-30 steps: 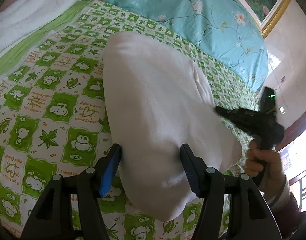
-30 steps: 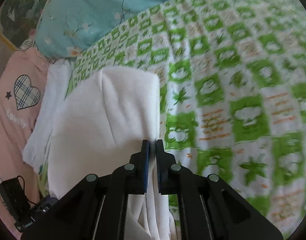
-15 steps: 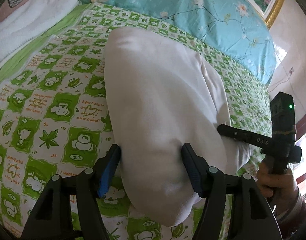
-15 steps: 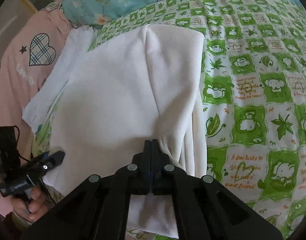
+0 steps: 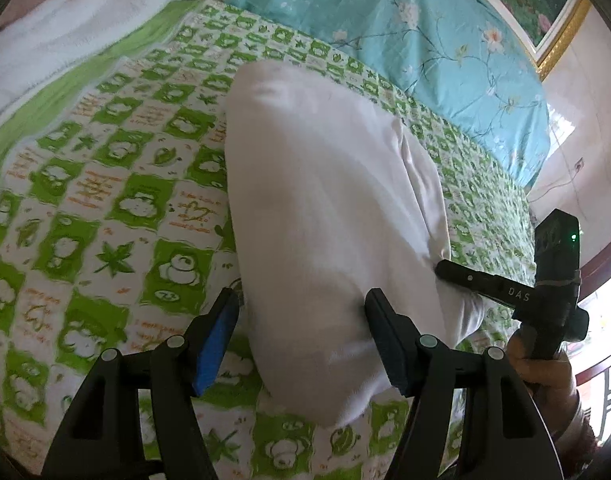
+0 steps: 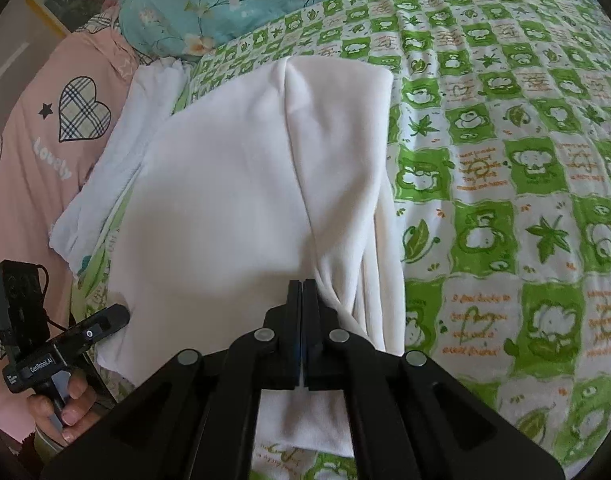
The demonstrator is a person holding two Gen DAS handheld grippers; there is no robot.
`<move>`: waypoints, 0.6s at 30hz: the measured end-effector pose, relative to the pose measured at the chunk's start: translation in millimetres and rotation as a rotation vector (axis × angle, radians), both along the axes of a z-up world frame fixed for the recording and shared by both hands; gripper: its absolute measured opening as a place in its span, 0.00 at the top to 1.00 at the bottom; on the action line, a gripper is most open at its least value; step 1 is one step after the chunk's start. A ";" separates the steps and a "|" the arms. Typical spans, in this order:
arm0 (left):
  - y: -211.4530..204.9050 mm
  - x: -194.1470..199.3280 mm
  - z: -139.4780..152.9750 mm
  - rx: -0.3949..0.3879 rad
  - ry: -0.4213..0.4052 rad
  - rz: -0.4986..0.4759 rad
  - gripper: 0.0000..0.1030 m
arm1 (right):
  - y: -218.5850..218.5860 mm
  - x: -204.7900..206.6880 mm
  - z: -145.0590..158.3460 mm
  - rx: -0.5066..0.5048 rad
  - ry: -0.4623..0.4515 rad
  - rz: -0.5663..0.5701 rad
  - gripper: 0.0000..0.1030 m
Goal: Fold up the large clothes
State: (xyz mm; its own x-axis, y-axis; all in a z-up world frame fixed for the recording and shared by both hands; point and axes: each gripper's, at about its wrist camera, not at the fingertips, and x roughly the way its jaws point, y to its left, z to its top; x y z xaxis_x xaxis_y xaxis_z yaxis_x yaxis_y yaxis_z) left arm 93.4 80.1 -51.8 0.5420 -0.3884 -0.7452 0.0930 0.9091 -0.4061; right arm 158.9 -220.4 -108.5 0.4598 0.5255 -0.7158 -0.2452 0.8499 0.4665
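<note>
A folded white garment (image 5: 325,208) lies on the green-and-white patterned bedspread (image 5: 105,184); it also shows in the right wrist view (image 6: 241,192). My left gripper (image 5: 301,316) is open, its jaws straddling the near end of the garment without pinching it. My right gripper (image 6: 302,286) is shut on the garment's bunched edge, where folds gather beside it. In the left wrist view the right gripper (image 5: 445,270) sits at the garment's right side. In the right wrist view the left gripper (image 6: 113,316) sits at the garment's near left corner.
A teal floral pillow (image 5: 385,28) lies along the head of the bed. A white towel (image 6: 117,160) and a pink cloth with a plaid heart (image 6: 45,152) lie left of the garment. A framed picture (image 5: 545,8) hangs on the wall.
My right gripper has closed fully on the garment's edge and the garment has been laid down flatter. My left gripper has stayed open around the near end.
</note>
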 end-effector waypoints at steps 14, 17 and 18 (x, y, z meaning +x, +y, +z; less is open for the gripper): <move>-12.2 -19.2 27.9 0.238 -0.027 0.023 0.37 | -7.5 -24.3 15.3 -0.015 -0.016 -0.023 0.98; -12.4 -23.1 30.1 0.255 -0.028 0.026 0.37 | -8.1 -31.5 16.9 -0.016 -0.019 -0.031 0.98; -12.1 -24.0 30.6 0.260 -0.028 0.027 0.37 | -8.1 -33.5 17.3 -0.016 -0.020 -0.033 0.98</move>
